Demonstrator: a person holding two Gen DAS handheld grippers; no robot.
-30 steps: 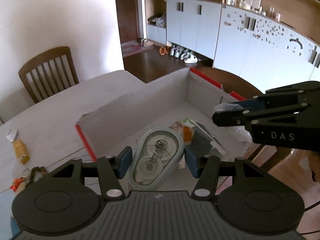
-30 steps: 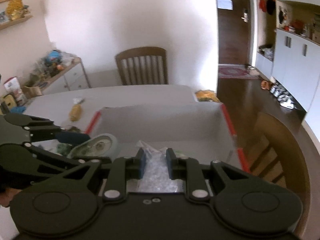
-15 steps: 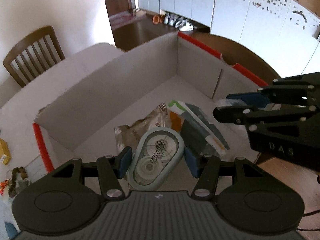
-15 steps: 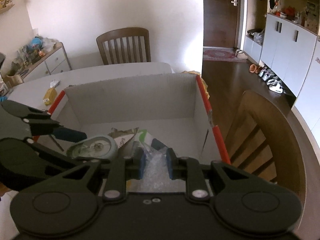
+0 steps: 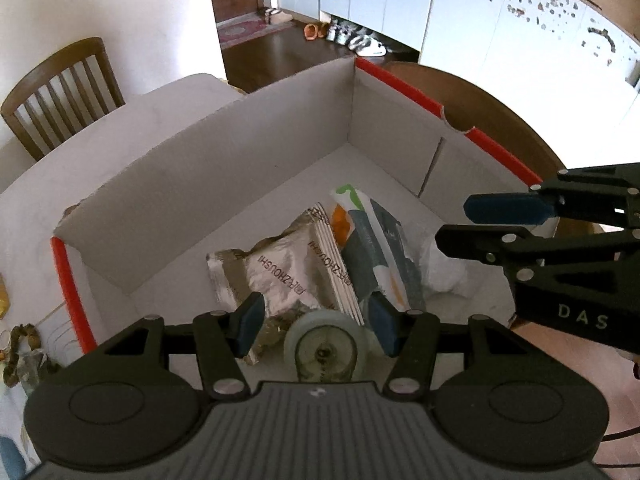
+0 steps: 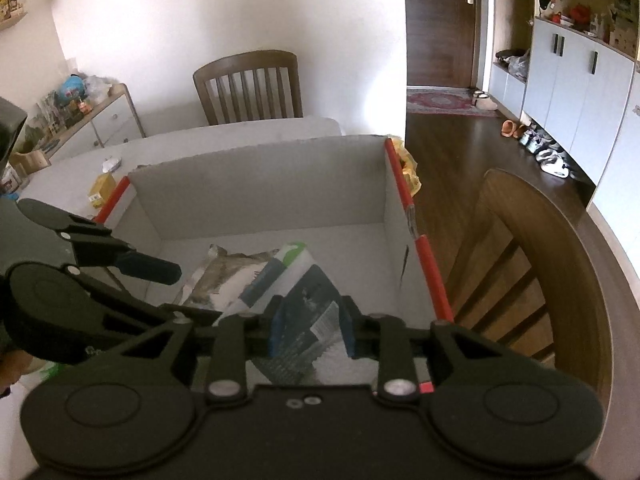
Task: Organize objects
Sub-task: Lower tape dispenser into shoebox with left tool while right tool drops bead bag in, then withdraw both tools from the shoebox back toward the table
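A cardboard box (image 5: pixel 224 168) with red-taped edges stands on the table. Inside lie a silver snack packet (image 5: pixel 280 268), a white, green and blue packet (image 5: pixel 376 236) and a clear plastic bag (image 5: pixel 442 270). My left gripper (image 5: pixel 316 322) is open over the box; the pale green correction tape (image 5: pixel 326 350) lies below, between its fingers and apart from the pads. My right gripper (image 6: pixel 310 328) is open over the box's near right part, above the blue packet (image 6: pixel 308 304) and the plastic bag (image 6: pixel 348 368). It also shows in the left wrist view (image 5: pixel 508 220).
A wooden chair (image 6: pixel 252 84) stands behind the table and another (image 6: pixel 532 280) right of the box. Small items lie on the table left of the box: a yellow packet (image 6: pixel 100 192) and a keychain (image 5: pixel 20 344). Cabinets (image 5: pixel 500 28) line the far wall.
My left gripper opened and let go of the correction tape, which dropped into the box. My right gripper opened and let go of the plastic bag. Both moved further over the box.
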